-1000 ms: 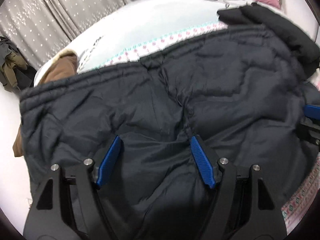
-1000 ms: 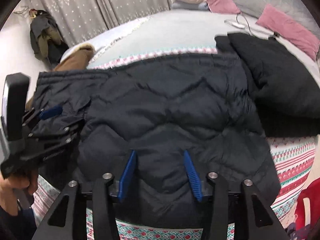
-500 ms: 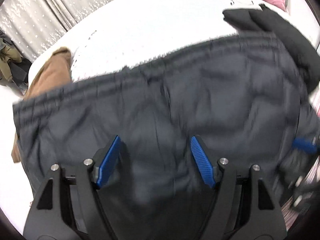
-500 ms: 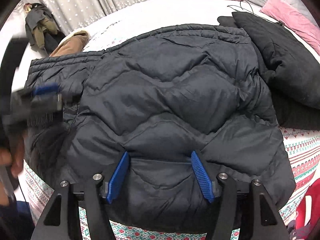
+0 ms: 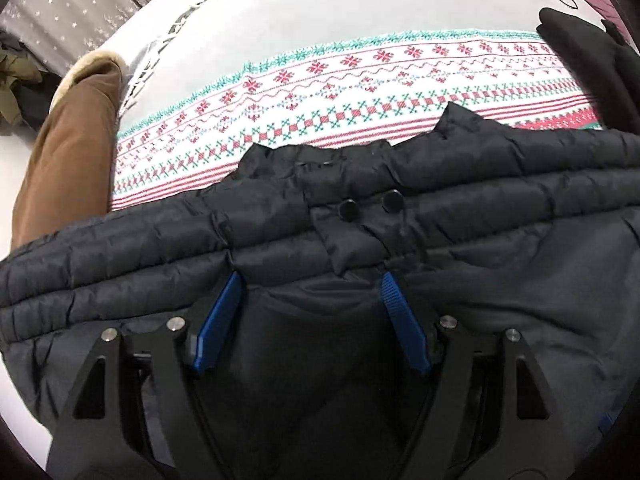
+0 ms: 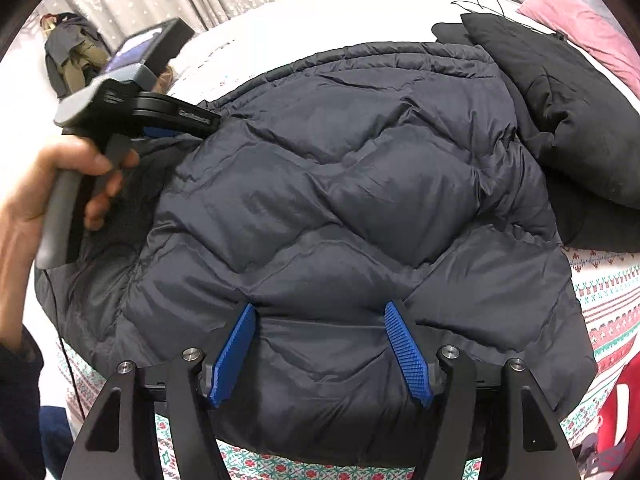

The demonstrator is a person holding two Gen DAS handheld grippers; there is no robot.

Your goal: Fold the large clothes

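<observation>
A dark navy quilted puffer jacket (image 6: 360, 200) lies spread on the bed, folded into a rounded bundle. In the left wrist view its ribbed edge (image 5: 480, 216) runs across the middle, with two black snaps (image 5: 348, 210) on a flap. My left gripper (image 5: 310, 276) is open, its blue pads (image 5: 220, 320) low over the fabric just short of that edge, with nothing pinched. The right wrist view shows the left gripper (image 6: 192, 124) in a hand at the jacket's far left side. My right gripper (image 6: 320, 307) stands open over the jacket's near edge, its pads apart above the cloth.
A black padded garment (image 6: 560, 120) lies against the jacket's right side. The snowflake-patterned blanket (image 5: 360, 92) covers the bed beyond the jacket. A brown garment (image 5: 68, 152) hangs at the bed's left edge. Pink pillows (image 6: 580, 28) sit at the back, a red item (image 6: 624, 400) at lower right.
My left gripper has travelled across the jacket to its far edge, so the snaps and blanket now show. The right gripper's jaws have widened, and it has stayed in place.
</observation>
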